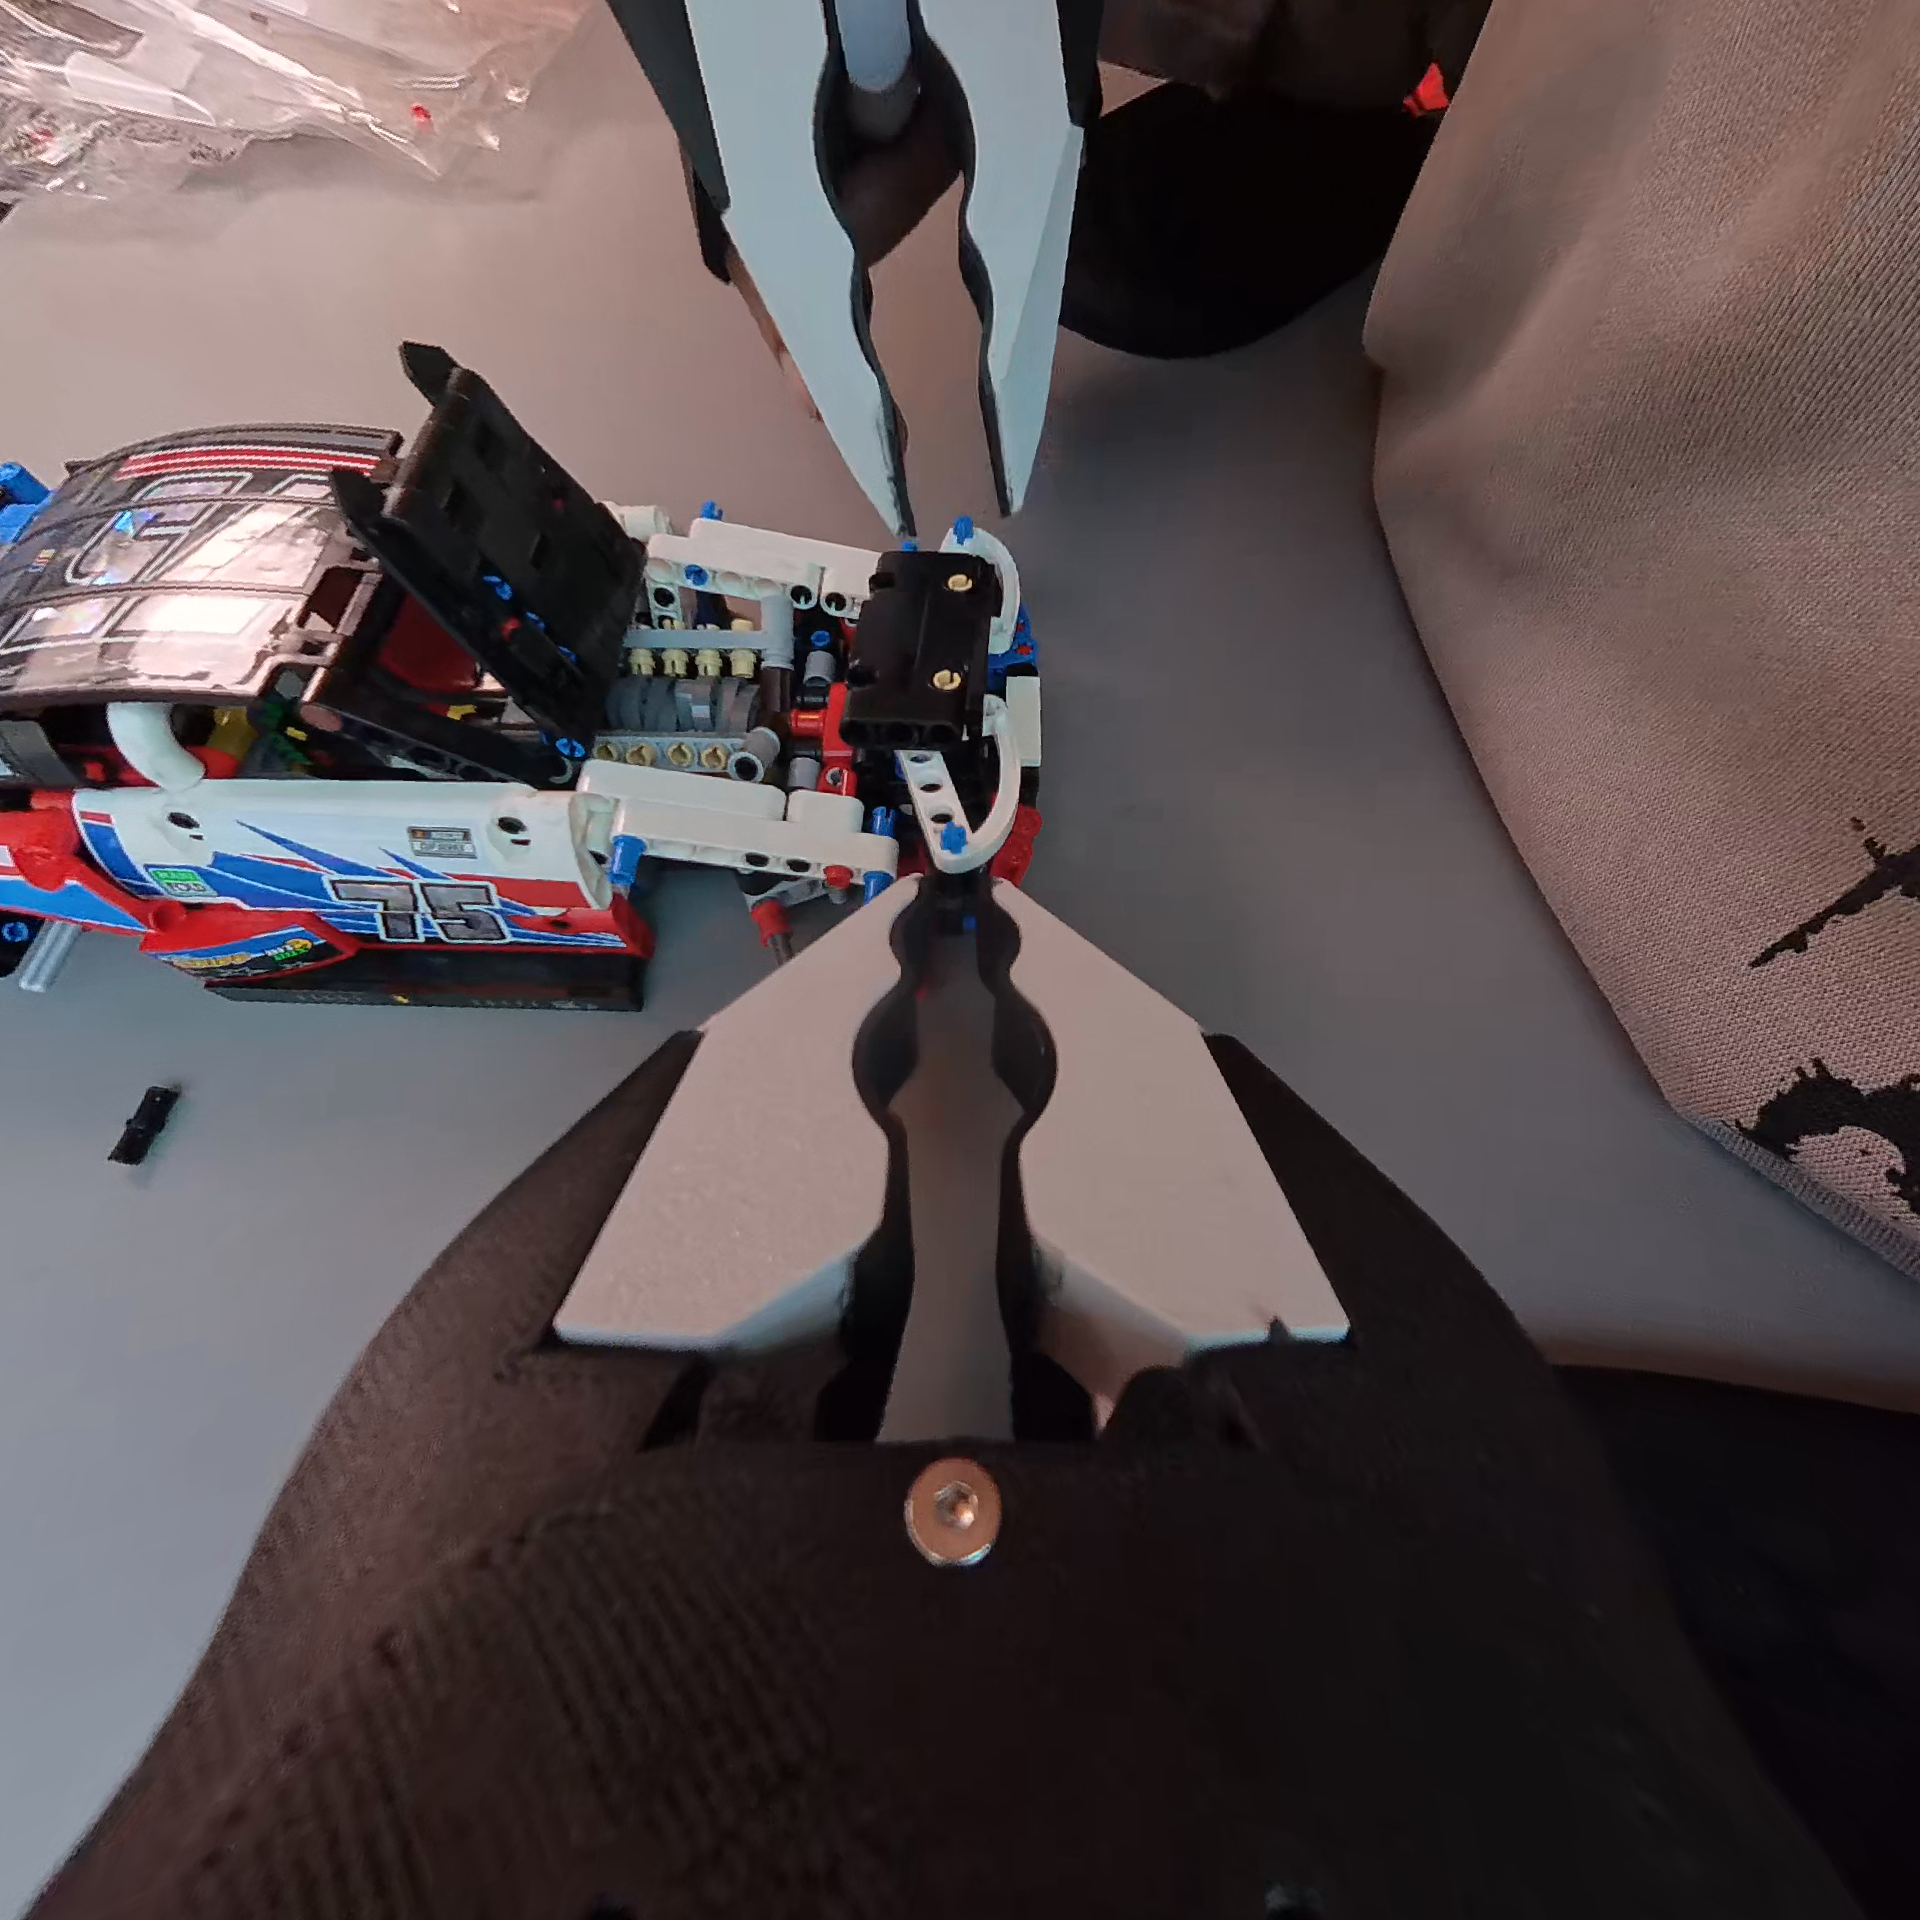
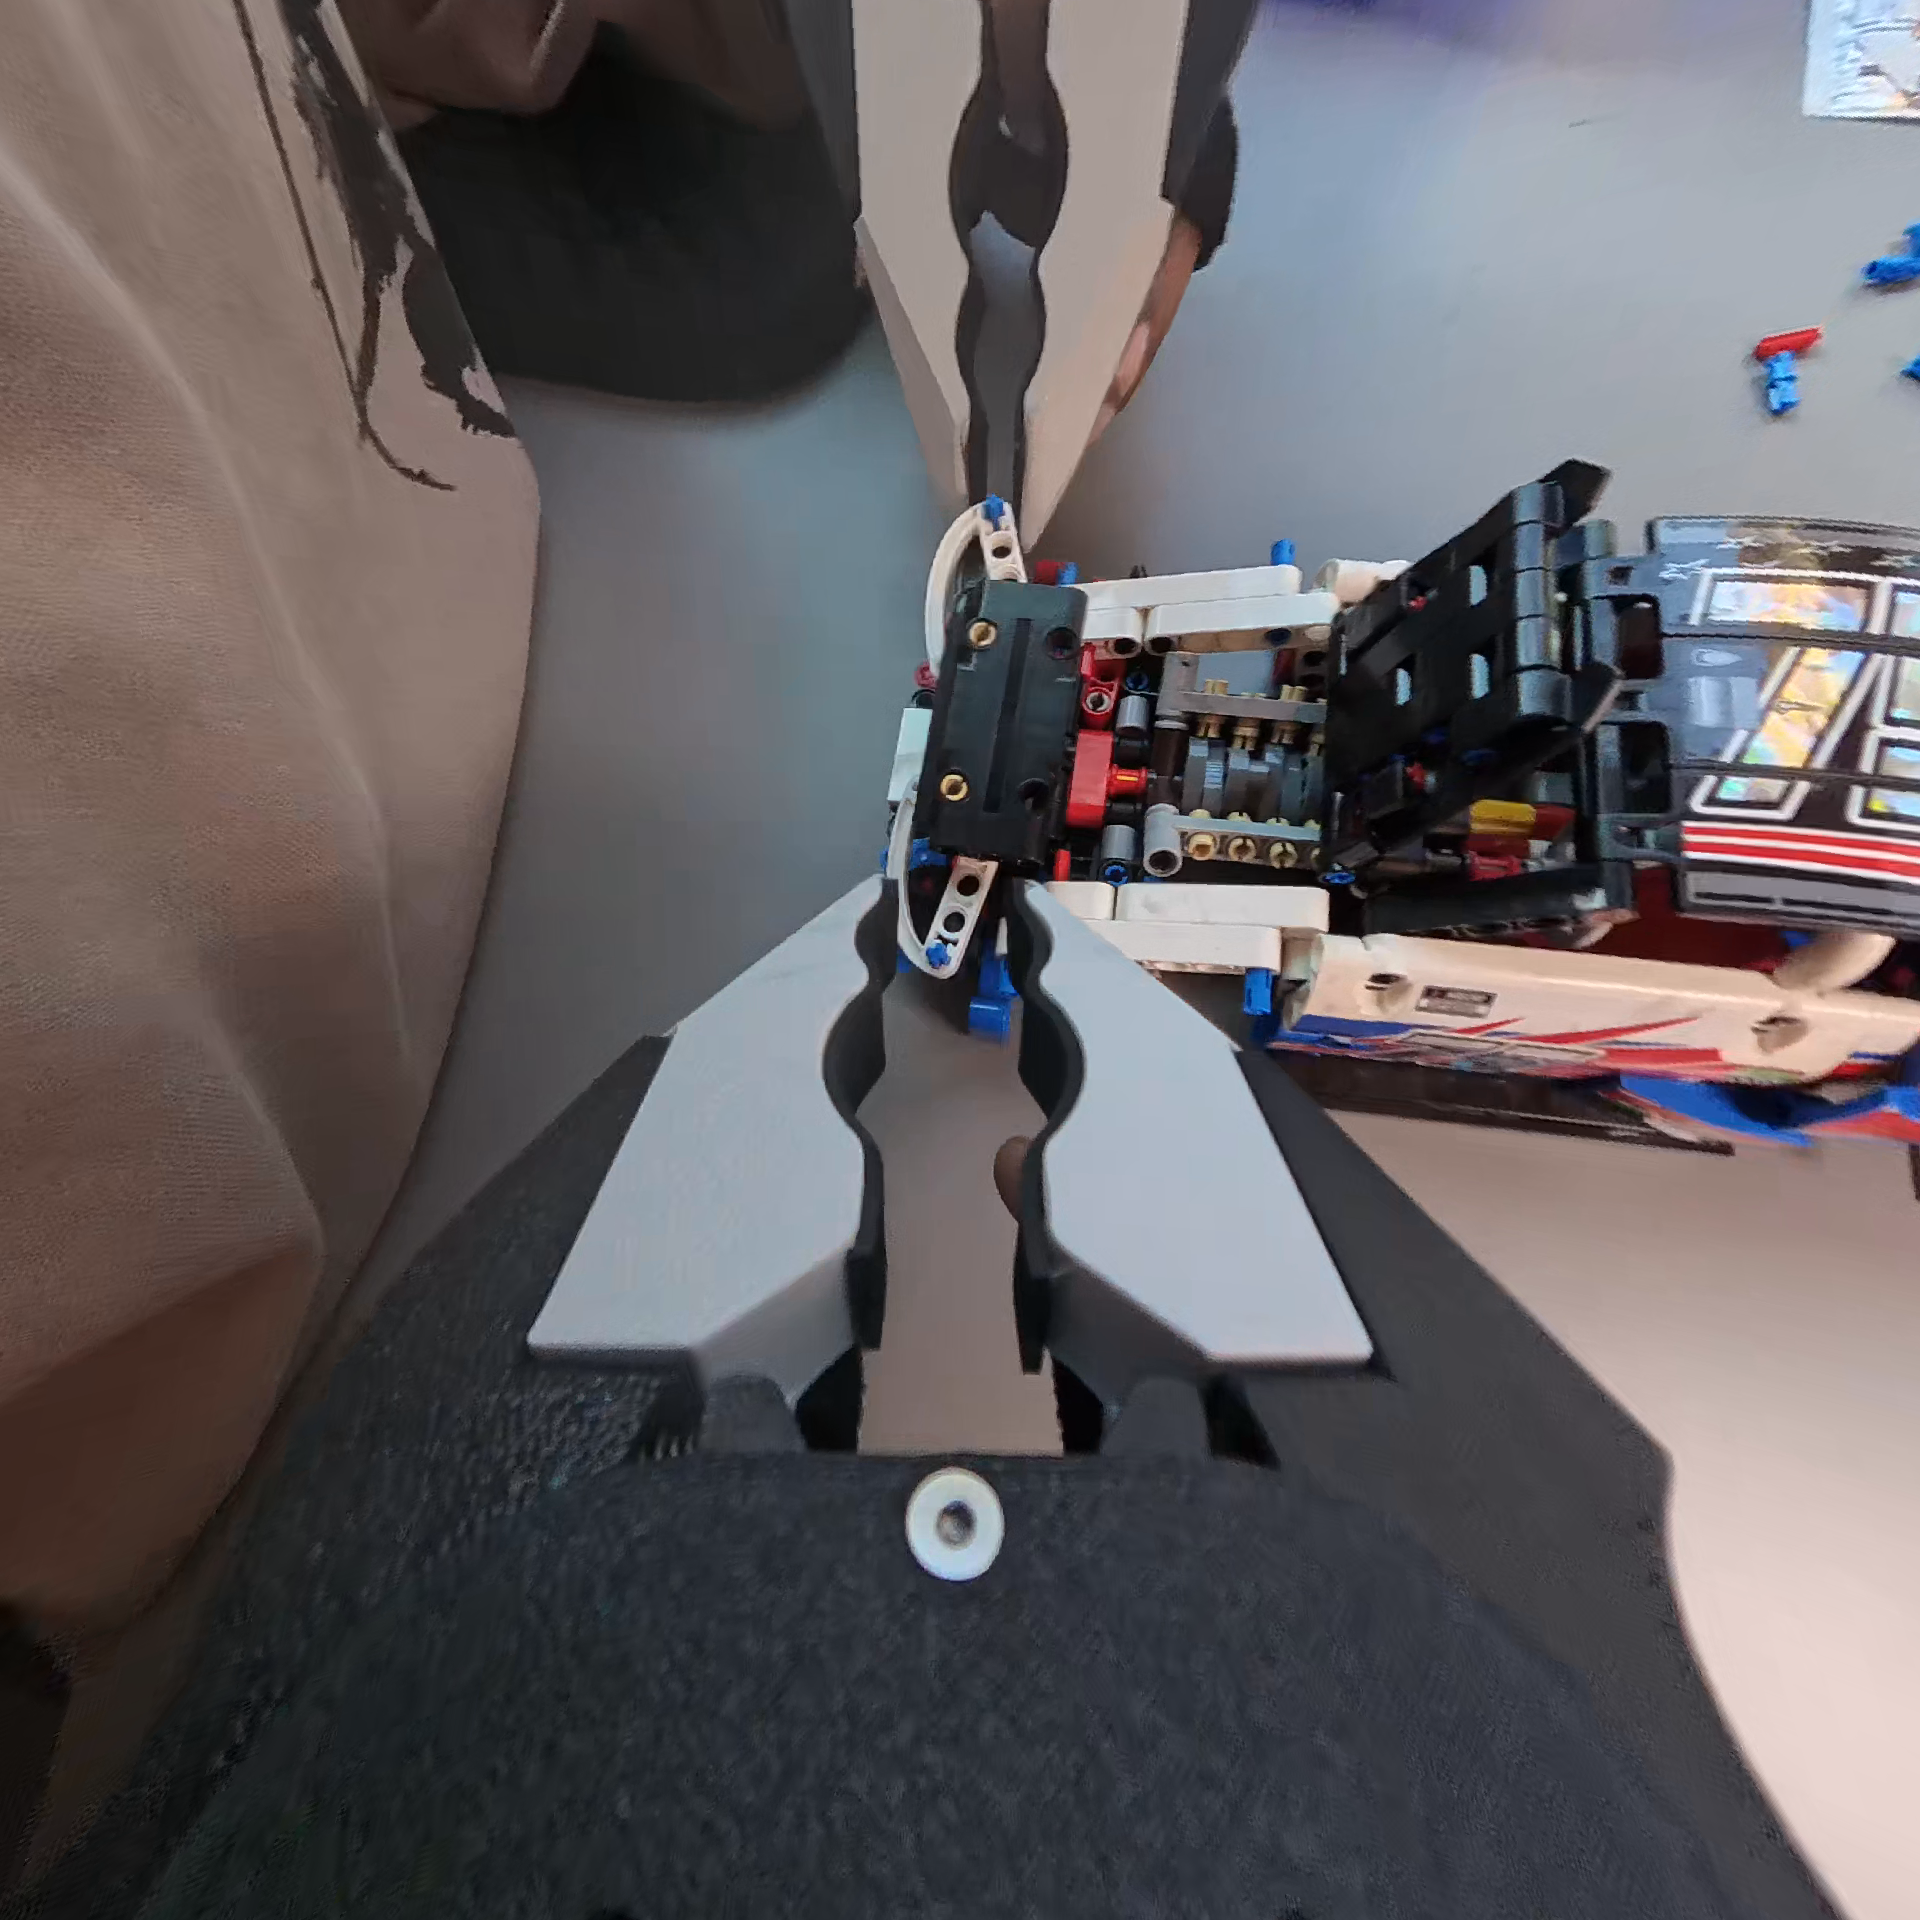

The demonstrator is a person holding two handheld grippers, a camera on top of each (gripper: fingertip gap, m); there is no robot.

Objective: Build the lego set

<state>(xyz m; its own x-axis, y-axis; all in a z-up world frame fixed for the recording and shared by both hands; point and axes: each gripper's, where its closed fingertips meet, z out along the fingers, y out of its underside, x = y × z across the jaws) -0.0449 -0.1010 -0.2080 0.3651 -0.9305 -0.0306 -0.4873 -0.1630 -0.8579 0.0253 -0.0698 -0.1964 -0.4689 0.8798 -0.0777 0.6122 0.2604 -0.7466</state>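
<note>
The lego race car lies on its wheels on the grey desk, its long axis running crosswise to both grippers, with the unfinished end, capped by a black block and framed by white curved beams, pointing at the gap between them. The left gripper comes at that end from one side, its jaws nearly together and apparently pinching a small dark part just under the curved beam, though what exactly they hold I cannot tell. The right gripper meets the same end from the opposite side, jaws a little apart around the white beam and blue pins without clearly clamping. Both sit about equally close, so the next move looks like a squeeze across the car's width. A raised black hood panel stands behind the exposed engine. A loose black pin, plastic bags and scattered blue and red pins lie around on the desk; a person's beige shirt fills the edge.
</note>
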